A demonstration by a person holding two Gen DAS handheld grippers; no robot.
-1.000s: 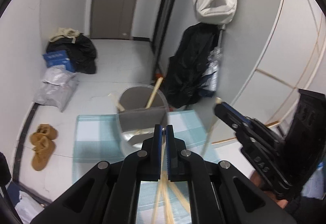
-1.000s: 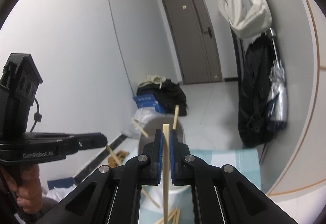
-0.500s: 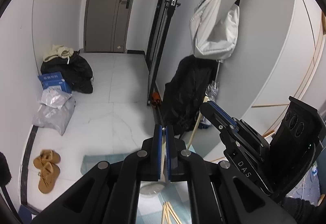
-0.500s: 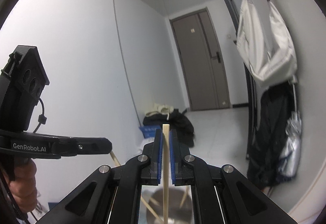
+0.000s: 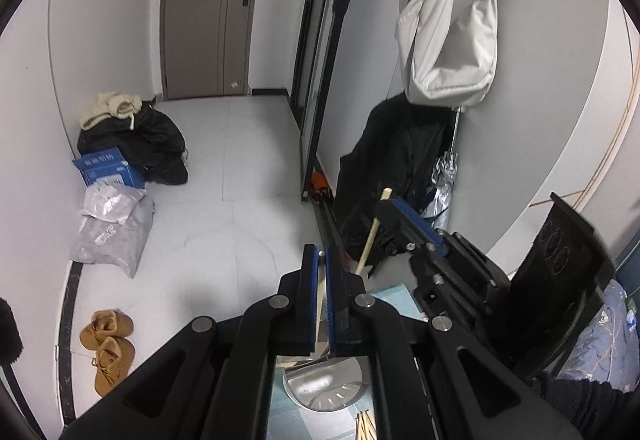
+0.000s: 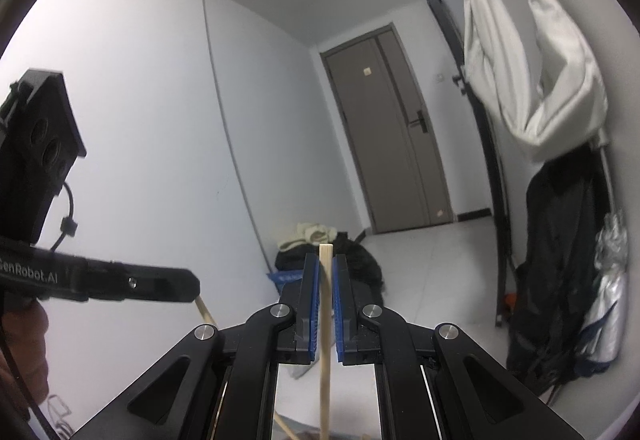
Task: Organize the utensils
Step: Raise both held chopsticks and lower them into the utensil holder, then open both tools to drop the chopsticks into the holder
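Observation:
My left gripper (image 5: 321,260) is shut on a wooden chopstick (image 5: 320,304) that runs down between its blue pads. My right gripper (image 6: 325,268) is shut on another wooden chopstick (image 6: 325,340), which stands upright and pokes just past the fingertips. In the left wrist view the right gripper (image 5: 394,210) is at centre right, with its chopstick (image 5: 372,236) slanting down. In the right wrist view the left gripper (image 6: 188,286) is at the left with its chopstick (image 6: 205,314). A metal utensil holder (image 5: 326,386) sits low between the left fingers. More chopsticks (image 5: 366,426) lie on the blue-checked mat.
A blue-checked mat (image 5: 390,298) lies on the white tiled floor. Brown shoes (image 5: 106,344), a grey parcel bag (image 5: 112,228), a blue box (image 5: 108,166) and dark clothes (image 5: 140,144) are at the left. A white bag (image 5: 448,36) hangs above a black coat (image 5: 392,160).
Both grippers have lifted and tilted upward with their chopsticks. The utensil holder has dropped from the middle of both views to the bottom edge.

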